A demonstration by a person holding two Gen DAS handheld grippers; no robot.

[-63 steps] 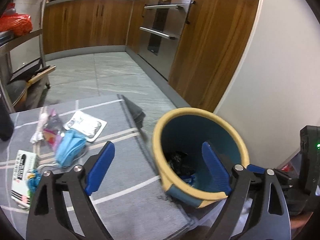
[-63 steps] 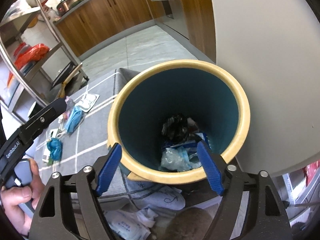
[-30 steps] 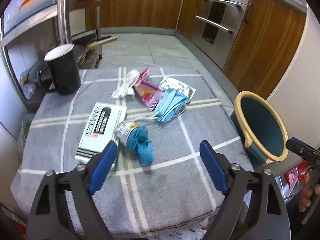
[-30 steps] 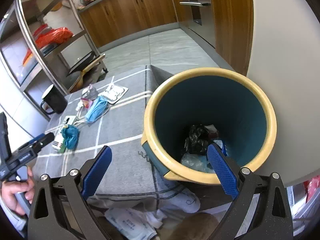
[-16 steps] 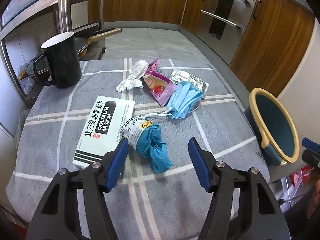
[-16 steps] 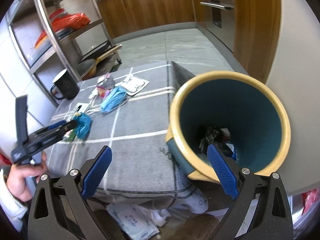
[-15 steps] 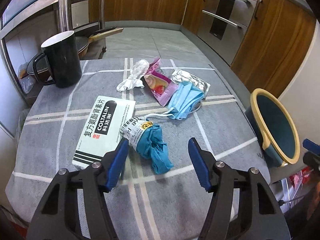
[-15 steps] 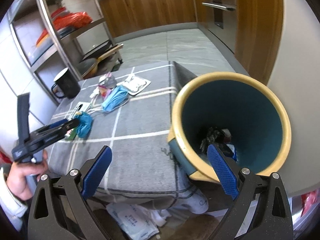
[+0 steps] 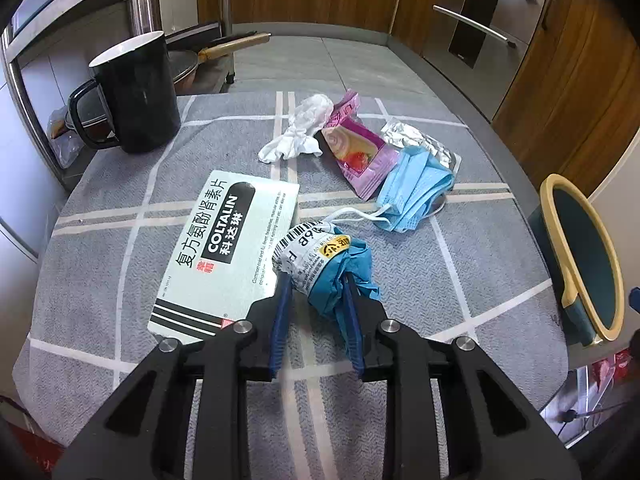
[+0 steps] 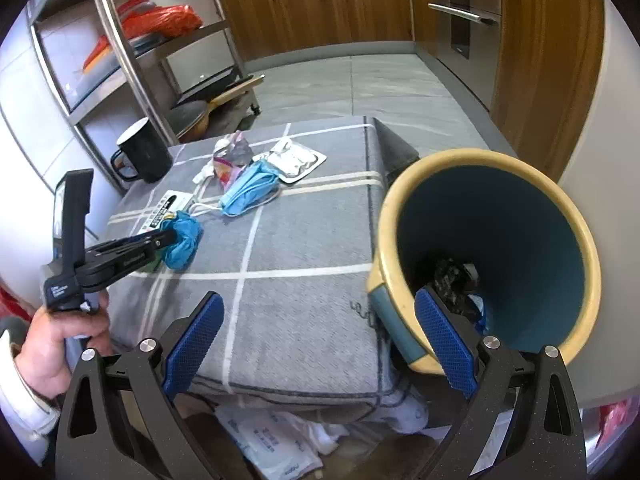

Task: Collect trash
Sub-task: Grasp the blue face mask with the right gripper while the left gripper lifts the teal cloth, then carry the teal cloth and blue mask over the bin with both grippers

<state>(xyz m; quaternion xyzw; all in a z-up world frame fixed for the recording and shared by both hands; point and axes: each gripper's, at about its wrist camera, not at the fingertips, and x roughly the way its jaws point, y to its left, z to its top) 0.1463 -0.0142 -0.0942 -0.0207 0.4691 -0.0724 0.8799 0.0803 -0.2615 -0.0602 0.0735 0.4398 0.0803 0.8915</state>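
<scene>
Clamping down on the crumpled teal wrapper (image 9: 326,270), the left tongs (image 9: 316,300) have their blue pads pressed into its sides, so it's properly gripped. That wad sits on the grey checked cloth (image 9: 120,248) over the worktop, touching the corner of the Coltalin medicine box (image 9: 228,248). Further back there's a blue face mask (image 9: 416,194) lying partly over a silver blister pack (image 9: 420,140), with a pink snack packet (image 9: 356,156) and a white crumpled tissue (image 9: 300,136) just beside it. Black mug (image 9: 134,92) stands upright at the far left corner.

Right tongs (image 10: 320,344) are spread wide with nothing between them, hovering near the teal trash bin (image 10: 516,216) with the yellow rim. Bin sits off the right edge of the worktop and has some dark and pale trash at the bottom. From the right wrist view the left tongs (image 10: 170,238) show up too, pinching that same teal wad (image 10: 184,240).
</scene>
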